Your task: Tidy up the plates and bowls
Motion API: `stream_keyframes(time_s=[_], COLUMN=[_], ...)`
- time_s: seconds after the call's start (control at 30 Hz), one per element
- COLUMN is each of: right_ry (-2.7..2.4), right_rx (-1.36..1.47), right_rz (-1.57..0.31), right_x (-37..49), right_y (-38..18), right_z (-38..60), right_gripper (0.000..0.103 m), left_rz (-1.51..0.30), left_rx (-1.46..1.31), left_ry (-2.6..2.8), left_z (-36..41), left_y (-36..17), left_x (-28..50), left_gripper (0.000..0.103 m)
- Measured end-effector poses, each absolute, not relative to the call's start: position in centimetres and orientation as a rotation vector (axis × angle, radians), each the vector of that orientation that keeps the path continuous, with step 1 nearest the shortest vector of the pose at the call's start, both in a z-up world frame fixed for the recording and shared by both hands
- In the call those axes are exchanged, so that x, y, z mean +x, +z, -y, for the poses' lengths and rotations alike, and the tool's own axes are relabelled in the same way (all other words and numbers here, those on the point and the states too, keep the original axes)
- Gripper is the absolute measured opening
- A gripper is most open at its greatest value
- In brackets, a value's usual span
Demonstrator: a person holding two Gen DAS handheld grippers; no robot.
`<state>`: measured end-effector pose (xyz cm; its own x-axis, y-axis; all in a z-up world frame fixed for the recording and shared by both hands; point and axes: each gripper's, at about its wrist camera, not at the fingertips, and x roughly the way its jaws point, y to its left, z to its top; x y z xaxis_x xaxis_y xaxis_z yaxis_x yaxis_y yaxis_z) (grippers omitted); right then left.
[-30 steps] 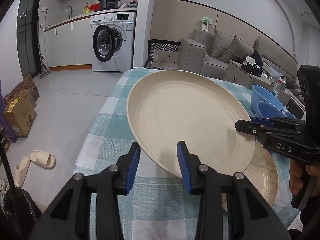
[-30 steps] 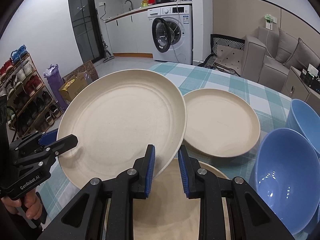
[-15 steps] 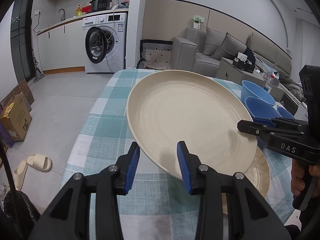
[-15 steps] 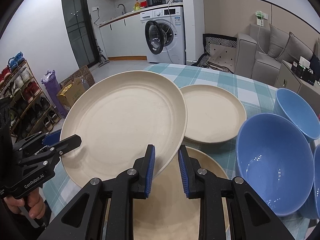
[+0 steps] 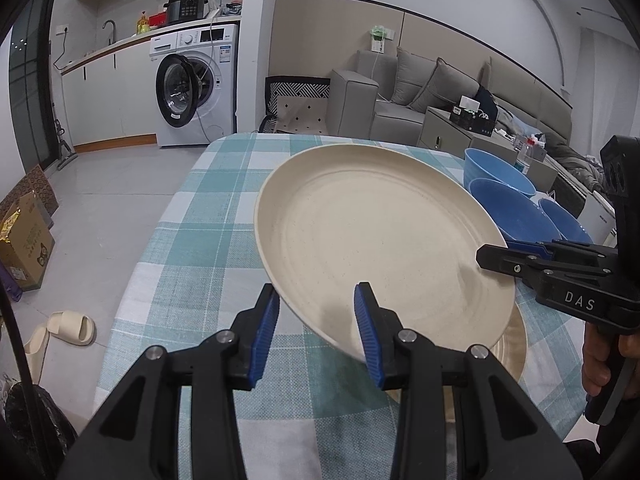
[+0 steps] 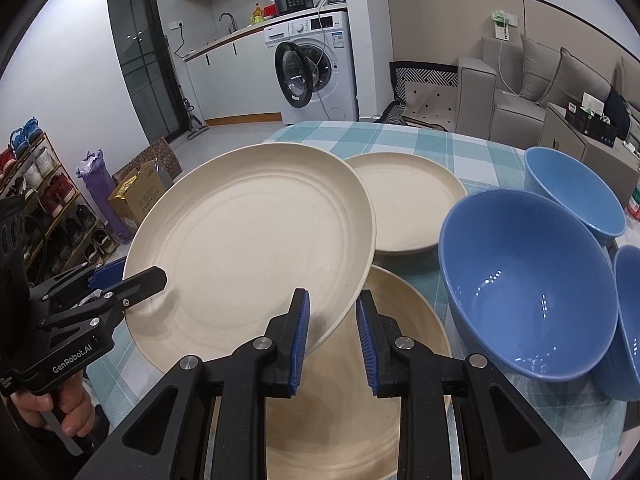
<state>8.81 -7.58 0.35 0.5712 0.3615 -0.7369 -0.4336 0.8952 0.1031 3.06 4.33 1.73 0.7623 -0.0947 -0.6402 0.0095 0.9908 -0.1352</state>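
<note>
A large cream plate (image 5: 380, 240) (image 6: 248, 240) hangs tilted above the checked table, held at two sides. My left gripper (image 5: 316, 308) is shut on its near left rim, and its tip (image 6: 132, 276) shows at the left of the right wrist view. My right gripper (image 6: 332, 308) is shut on the opposite rim, and its tip (image 5: 496, 256) shows at the right of the left wrist view. Under the held plate a second cream plate (image 6: 360, 380) (image 5: 512, 344) lies on the cloth. A third plate (image 6: 404, 200) rests farther back.
Three blue bowls (image 6: 528, 280) (image 6: 576, 188) (image 6: 628, 300) stand close together right of the plates. The checked tablecloth (image 5: 208, 240) ends at an edge on the left, with floor, slippers (image 5: 68, 328) and a cardboard box (image 5: 24, 240) beyond. A hand (image 6: 52, 408) grips the left tool.
Both grippers have carried the held plate sideways toward the blue bowls, which now fill more of both views. Both grips are unchanged.
</note>
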Motion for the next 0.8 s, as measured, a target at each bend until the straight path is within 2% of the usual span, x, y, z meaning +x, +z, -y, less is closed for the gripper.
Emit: stream_keyframes(time_s=[0.8], right_ry=[0.411], right_rx=[-0.058], right_rz=[-0.886], right_x=[5.6], right_y=[-1.5], right_z=[11.2], right_gripper=[0.026], left_rz=[-0.751], left_rx=[-0.084], left_ry=[-0.109], left_z=[-1.1], left_y=[0.3], left_x=[2.7], left_gripper=[0.037])
